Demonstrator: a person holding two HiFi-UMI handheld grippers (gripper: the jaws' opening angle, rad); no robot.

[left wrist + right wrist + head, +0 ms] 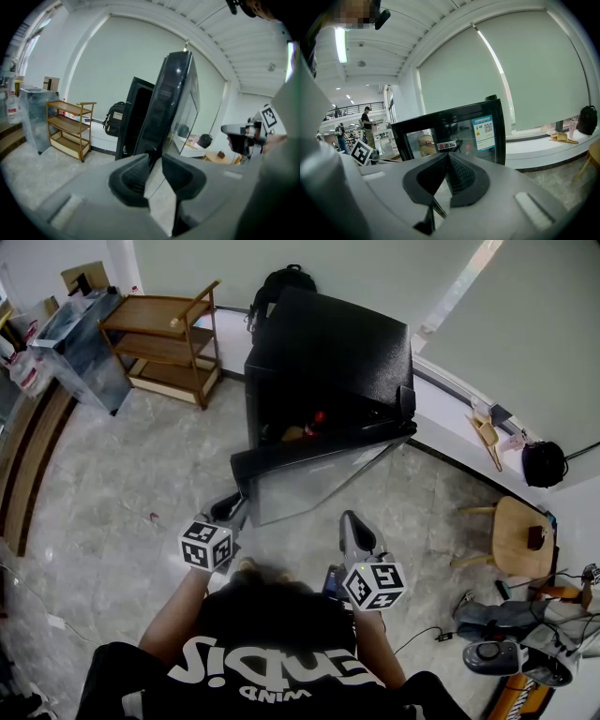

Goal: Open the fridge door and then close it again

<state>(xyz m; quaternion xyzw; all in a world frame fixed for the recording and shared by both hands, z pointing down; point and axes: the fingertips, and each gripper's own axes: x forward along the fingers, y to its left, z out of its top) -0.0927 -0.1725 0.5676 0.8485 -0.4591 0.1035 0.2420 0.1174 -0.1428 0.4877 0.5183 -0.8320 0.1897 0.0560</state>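
A black fridge (328,343) stands on the floor with its glass door (319,479) swung partly open toward me; red and orange items show inside. My left gripper (228,509) is at the door's free left corner. In the left gripper view its jaws (155,161) stand a narrow way apart, with the dark edge of the door (168,103) between the tips. My right gripper (349,521) hangs in front of the door, apart from it. In its own view the right gripper (449,157) has its pads together on nothing, facing the glass door (454,129).
A wooden shelf trolley (169,334) and a metal cabinet (84,343) stand at the back left. A black backpack (281,277) sits behind the fridge. A white ledge (459,427) runs along the right, with a wooden stool (520,535) and cabled equipment (516,643) below.
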